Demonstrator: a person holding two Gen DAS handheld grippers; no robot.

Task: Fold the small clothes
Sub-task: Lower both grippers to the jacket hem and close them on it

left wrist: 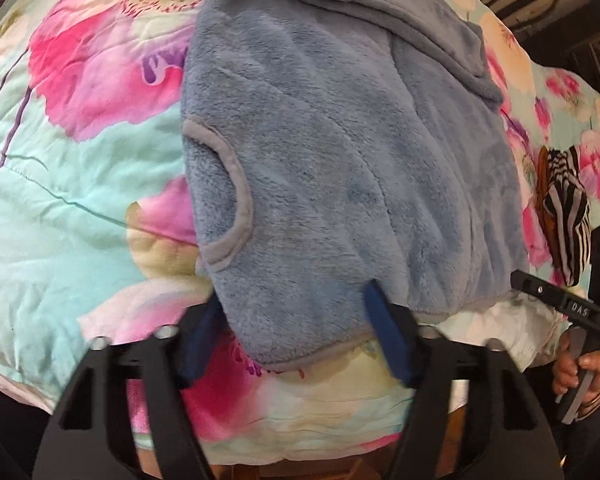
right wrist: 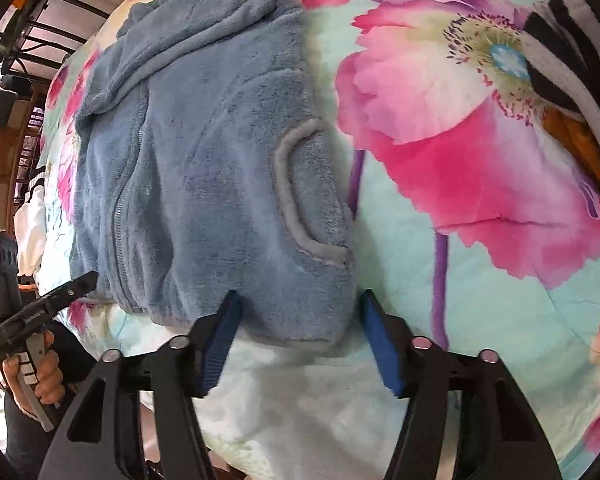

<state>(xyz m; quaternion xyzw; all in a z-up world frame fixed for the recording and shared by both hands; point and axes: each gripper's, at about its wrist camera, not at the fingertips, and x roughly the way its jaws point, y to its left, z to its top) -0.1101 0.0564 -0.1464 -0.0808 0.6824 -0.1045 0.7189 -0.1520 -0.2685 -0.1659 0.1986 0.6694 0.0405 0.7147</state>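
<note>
A blue fleece vest (left wrist: pixel 340 140) with a hood and grey-trimmed armholes lies flat on a floral quilt (left wrist: pixel 80 200). My left gripper (left wrist: pixel 292 316) points down at the vest's near hem corner. Its blue pads straddle that corner with a wide gap, and the jaws stand open. In the right wrist view the vest (right wrist: pixel 204 168) shows its zipper (right wrist: pixel 120 216) and an armhole (right wrist: pixel 304 200). My right gripper (right wrist: pixel 300 316) straddles the other hem corner. The fleece lies between its pads, which stand well apart, so it too is open.
A black-and-white striped cloth (left wrist: pixel 564 216) lies on the quilt (right wrist: pixel 480 240) to the right of the vest, and also shows in the right wrist view (right wrist: pixel 560 52). A hand (left wrist: pixel 576 368) holds the right gripper's handle; another hand (right wrist: pixel 48 376) holds the left one. A metal railing (right wrist: pixel 32 20) stands beyond the bed.
</note>
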